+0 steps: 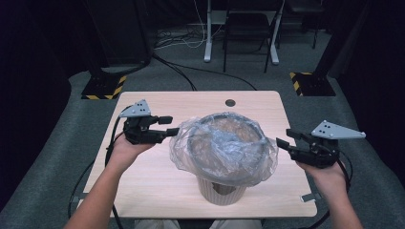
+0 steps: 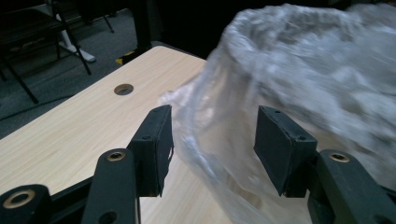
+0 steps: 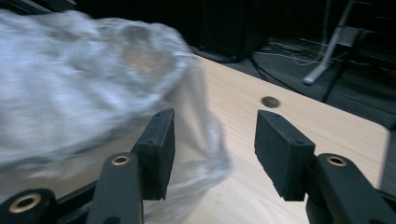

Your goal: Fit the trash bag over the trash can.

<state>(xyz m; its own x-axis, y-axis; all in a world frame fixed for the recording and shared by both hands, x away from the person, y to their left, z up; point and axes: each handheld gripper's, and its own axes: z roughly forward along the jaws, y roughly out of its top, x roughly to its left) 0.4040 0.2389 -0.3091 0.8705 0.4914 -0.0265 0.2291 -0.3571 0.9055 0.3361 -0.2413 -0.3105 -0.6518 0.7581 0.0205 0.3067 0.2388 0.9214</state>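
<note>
A beige ribbed bin (image 1: pixel 223 192) stands on the wooden table (image 1: pixel 143 181), lined with a clear plastic bag (image 1: pixel 224 143) whose edge is folded out over the dark rim. My left gripper (image 1: pixel 168 125) is open at the bag's left side, with loose bag film (image 2: pixel 219 135) between its jaws in the left gripper view. My right gripper (image 1: pixel 286 138) is open just right of the bag; in the right gripper view the bag's hanging edge (image 3: pixel 205 154) sits by the left jaw. Nothing is clamped.
A round cable hole (image 1: pixel 230 102) is in the table near its far edge. Beyond the table are chair and desk legs (image 1: pixel 208 43) and floor cables on grey carpet. Yellow-black striped stand bases (image 1: pixel 102 88) sit at both far corners.
</note>
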